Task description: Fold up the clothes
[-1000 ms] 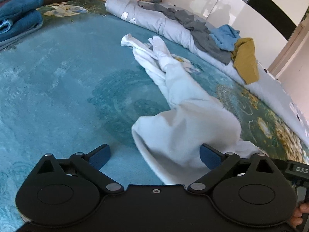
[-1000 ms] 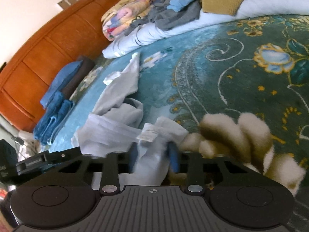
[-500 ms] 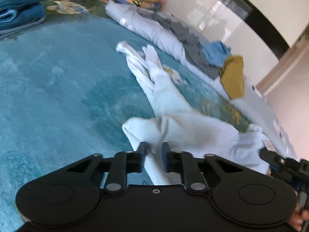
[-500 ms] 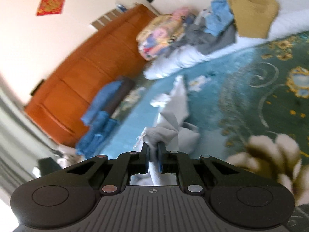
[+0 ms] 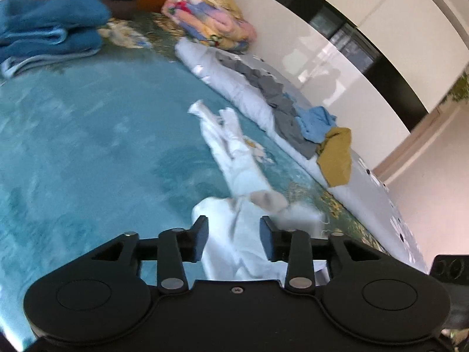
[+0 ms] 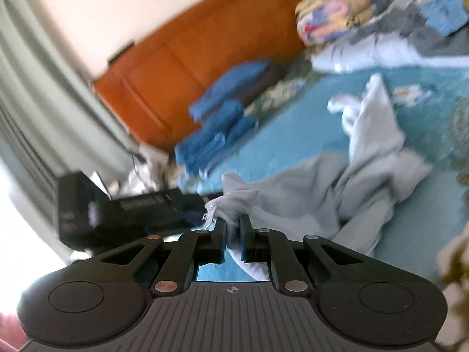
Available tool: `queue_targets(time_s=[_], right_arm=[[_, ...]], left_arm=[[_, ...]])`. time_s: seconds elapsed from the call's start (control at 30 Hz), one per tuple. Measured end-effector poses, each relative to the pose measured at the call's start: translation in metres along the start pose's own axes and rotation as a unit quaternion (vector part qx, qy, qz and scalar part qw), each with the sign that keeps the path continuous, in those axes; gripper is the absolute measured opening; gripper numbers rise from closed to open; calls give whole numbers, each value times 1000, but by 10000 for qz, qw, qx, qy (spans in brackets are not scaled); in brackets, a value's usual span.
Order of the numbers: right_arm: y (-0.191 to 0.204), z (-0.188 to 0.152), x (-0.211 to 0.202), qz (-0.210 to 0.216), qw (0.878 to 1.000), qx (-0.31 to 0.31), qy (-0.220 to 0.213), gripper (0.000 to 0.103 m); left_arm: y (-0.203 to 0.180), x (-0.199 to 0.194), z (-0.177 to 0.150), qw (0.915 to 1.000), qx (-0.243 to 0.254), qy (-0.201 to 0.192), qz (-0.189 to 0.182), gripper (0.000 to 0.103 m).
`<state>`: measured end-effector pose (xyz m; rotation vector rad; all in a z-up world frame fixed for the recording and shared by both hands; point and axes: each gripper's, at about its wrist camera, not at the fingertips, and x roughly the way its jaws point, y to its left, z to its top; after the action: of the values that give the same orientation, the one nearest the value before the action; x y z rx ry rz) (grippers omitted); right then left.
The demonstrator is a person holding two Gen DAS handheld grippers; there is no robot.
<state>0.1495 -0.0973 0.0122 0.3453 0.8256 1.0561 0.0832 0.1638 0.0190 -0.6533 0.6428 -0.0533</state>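
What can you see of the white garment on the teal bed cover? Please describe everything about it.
The white garment looks like thin, soft cloth, crumpled and unfolded. One long narrow part stretches away over the teal cover, ending in two loose tips. The near part is bunched and lifted. The right gripper is shut on one edge. The left gripper has cloth between its opening jaws, whose pads do not clearly press on it.

Right gripper (image 6: 232, 227) pinching a white garment (image 6: 360, 182) over teal bedspread (image 6: 287, 135), blurred, probably folded blue towels (image 6: 217, 129) by orange headboard (image 6: 205, 50)
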Motion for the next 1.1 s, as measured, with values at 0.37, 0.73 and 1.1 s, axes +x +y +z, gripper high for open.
queue_targets(time_s=[0.37, 0.73, 1.1], right_arm=[[22, -23, 32, -185, 9949, -472, 870, 23], [-53, 37, -20, -1501, 9862, 450, -539, 41], [-71, 57, 44, -1989, 9784, 494, -266, 57]], left_arm=[[37, -11, -19, 9968, -746, 128, 245, 60], [29, 5, -26, 9969, -682, 400, 10, 68], [14, 32, -41, 9965, -55, 712, 429, 70]])
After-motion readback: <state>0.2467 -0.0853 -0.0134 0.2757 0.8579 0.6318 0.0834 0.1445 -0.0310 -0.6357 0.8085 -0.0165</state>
